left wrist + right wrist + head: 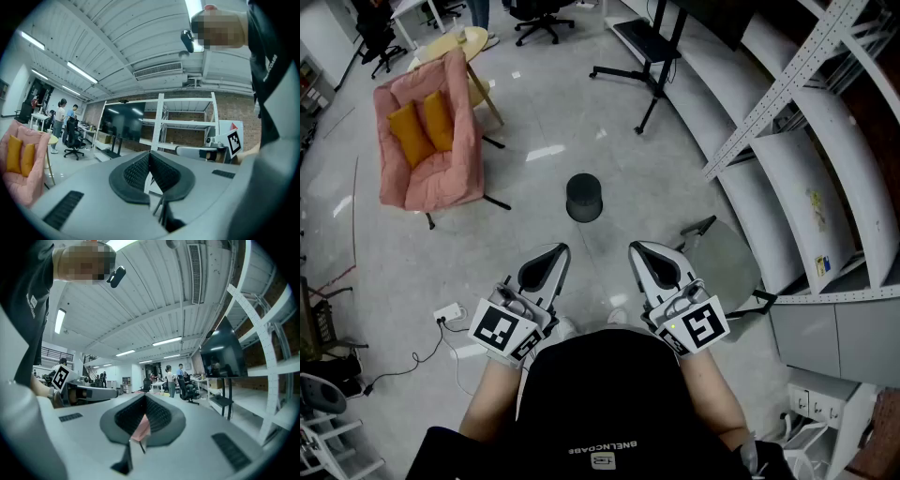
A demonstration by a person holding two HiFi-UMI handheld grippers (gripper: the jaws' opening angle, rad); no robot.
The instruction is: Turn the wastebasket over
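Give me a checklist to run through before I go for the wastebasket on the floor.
1. Wastebasket in sight: ok, it stands on the floor straight ahead.
2. Floor between you and the wastebasket: ok, bare.
3. Left tongs open for a grasp: not ok, shut.
4. Right tongs open for a grasp: not ok, shut.
5. Tongs at the wastebasket: not ok, both are held short of it, apart from it.
6. Which end of the wastebasket is up: cannot tell.
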